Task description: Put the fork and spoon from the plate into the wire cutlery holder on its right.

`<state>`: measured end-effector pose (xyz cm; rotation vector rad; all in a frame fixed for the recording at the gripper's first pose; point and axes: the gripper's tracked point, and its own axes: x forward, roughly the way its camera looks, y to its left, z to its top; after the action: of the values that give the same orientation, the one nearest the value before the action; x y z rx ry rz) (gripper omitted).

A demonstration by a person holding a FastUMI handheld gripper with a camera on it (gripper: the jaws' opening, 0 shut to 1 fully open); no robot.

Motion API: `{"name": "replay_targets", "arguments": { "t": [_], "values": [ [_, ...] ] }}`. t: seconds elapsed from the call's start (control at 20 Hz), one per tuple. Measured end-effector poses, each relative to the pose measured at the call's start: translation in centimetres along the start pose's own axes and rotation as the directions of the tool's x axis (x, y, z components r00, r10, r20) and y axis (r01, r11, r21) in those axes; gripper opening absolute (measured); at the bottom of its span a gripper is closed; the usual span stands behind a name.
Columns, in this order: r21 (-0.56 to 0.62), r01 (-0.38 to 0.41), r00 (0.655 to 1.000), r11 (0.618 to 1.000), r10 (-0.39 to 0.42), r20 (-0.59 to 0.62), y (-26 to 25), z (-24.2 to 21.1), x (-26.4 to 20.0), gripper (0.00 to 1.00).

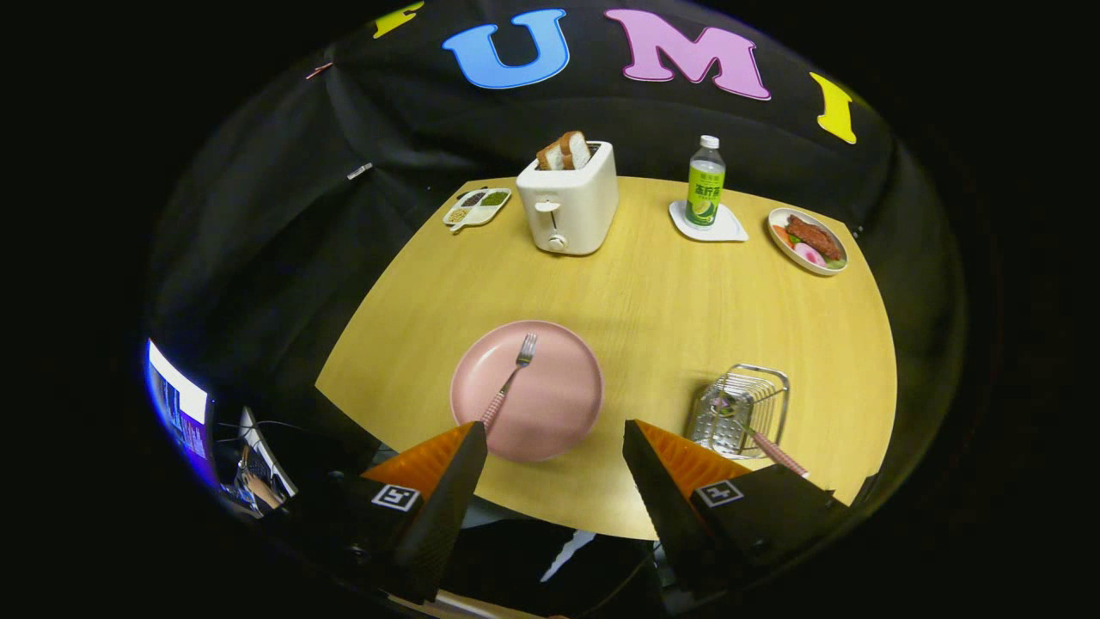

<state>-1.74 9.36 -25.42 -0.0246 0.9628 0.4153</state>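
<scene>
A pink plate (550,408) lies on the wooden table just ahead of my fingers. On it rests a fork (510,381) with a pink handle, tines pointing away from me, handle end near my left fingertip. To the plate's right stands the wire cutlery holder (741,408). A spoon (760,441) with a pink handle lies in it, handle sticking out over its near edge toward my right finger. My gripper (554,434) hangs above the table's near edge, open, with nothing between its orange and black fingers.
At the table's far side stand a white toaster (569,206) with bread in it, a small divided dish (477,207), a green bottle (705,182) on a white coaster, and a plate of food (808,240). A lit screen (178,404) sits low at the left, off the table.
</scene>
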Motion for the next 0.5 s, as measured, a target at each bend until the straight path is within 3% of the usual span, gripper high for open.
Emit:
{"name": "replay_targets", "arguments": {
  "t": [0.25,0.5],
  "values": [
    [0.055,-0.032,0.996,0.998,0.036,-0.085,2.9,-0.8,6.0,1.00],
    [0.108,0.013,0.977,0.994,0.011,-0.213,2.7,-3.7,11.1,1.00]
  ]
}}
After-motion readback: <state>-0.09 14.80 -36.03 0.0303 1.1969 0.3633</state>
